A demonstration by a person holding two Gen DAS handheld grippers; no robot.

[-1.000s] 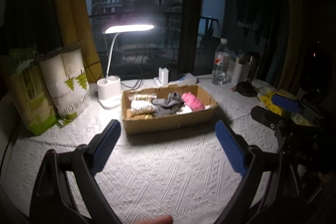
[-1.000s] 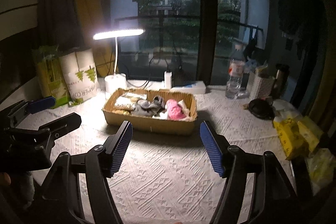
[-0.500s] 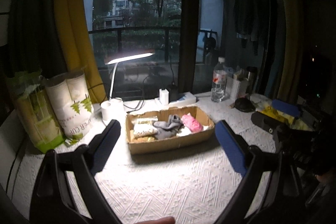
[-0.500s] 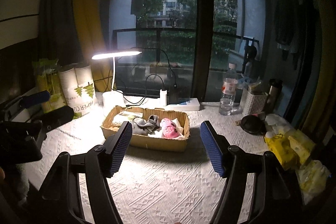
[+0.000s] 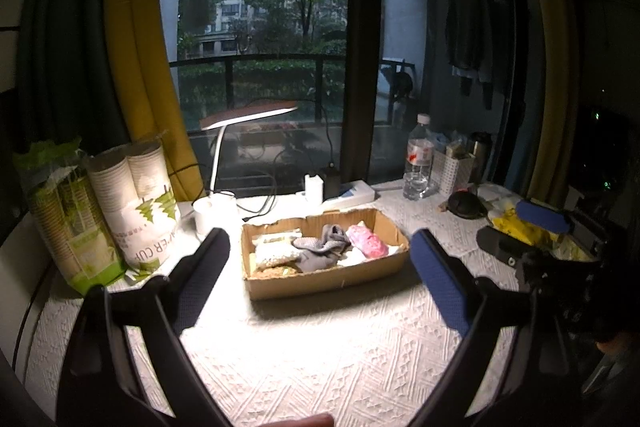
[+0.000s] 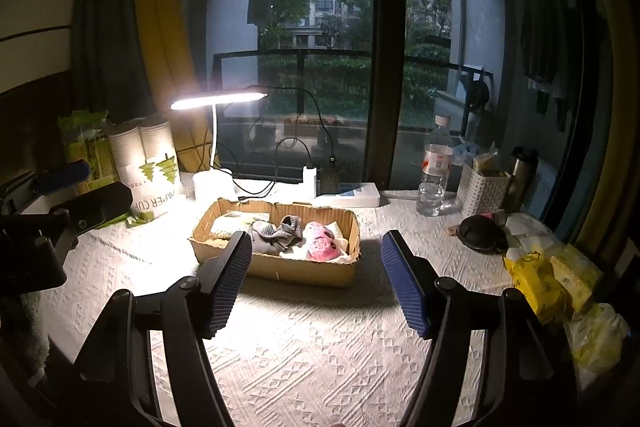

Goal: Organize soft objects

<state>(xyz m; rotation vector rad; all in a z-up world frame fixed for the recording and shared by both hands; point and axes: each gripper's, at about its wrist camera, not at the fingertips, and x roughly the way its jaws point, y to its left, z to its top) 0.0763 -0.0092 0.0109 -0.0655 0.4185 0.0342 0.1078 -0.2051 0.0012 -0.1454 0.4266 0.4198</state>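
A cardboard box (image 5: 328,275) (image 6: 304,269) stands on the white tablecloth under the lamp. It holds a grey sock (image 5: 322,253) (image 6: 276,233), a pink soft item (image 5: 368,247) (image 6: 320,247), a whitish pouch (image 5: 274,255) and other pale pieces. My left gripper (image 5: 320,287) is open and empty, held back from the box's near side. My right gripper (image 6: 316,283) is open and empty, also short of the box. Each gripper shows at the edge of the other's view, the right one (image 5: 520,231) and the left one (image 6: 76,191).
A lit desk lamp (image 6: 218,99) stands behind the box. Paper cup packs (image 5: 136,211) are at the left. A power strip (image 6: 348,193), water bottle (image 6: 434,175), white basket (image 6: 482,189), dark round object (image 6: 480,233) and yellow packets (image 6: 536,279) lie at the back and right.
Both grippers have drawn back and tilted up, so the box looks smaller and more of the window shows. Both stay open and empty.
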